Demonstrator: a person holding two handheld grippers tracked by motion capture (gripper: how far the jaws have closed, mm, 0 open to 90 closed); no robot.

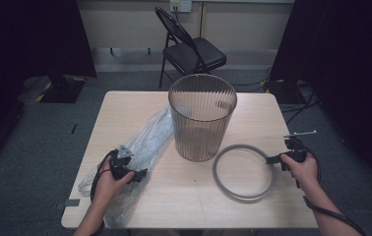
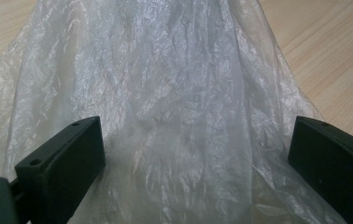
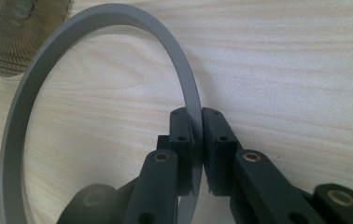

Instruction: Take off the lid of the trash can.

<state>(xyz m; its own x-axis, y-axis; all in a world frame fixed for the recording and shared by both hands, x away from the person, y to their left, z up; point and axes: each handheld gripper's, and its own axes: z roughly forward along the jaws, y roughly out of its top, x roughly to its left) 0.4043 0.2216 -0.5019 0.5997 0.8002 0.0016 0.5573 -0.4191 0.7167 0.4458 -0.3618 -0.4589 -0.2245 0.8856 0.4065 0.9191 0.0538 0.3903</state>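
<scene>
A grey plastic ring (image 1: 243,171) lies on the wooden table right of a ribbed translucent bin (image 1: 202,116). My right gripper (image 1: 274,159) is shut on the ring's right rim; in the right gripper view the ring (image 3: 95,32) curves away and the band is pinched between the two pads of the right gripper (image 3: 197,135). A clear plastic bag (image 1: 139,147) lies crumpled along the table's left side. My left gripper (image 1: 142,172) rests over the bag with jaws wide apart, and in the left gripper view the bag (image 2: 165,93) spreads between the jaws of the left gripper (image 2: 195,158) without being pinched.
The bin stands upright at the table's (image 1: 194,196) middle back. A black folding chair (image 1: 191,49) stands on the floor beyond the far edge. Dark curtains flank both sides, with cables on the floor at the right.
</scene>
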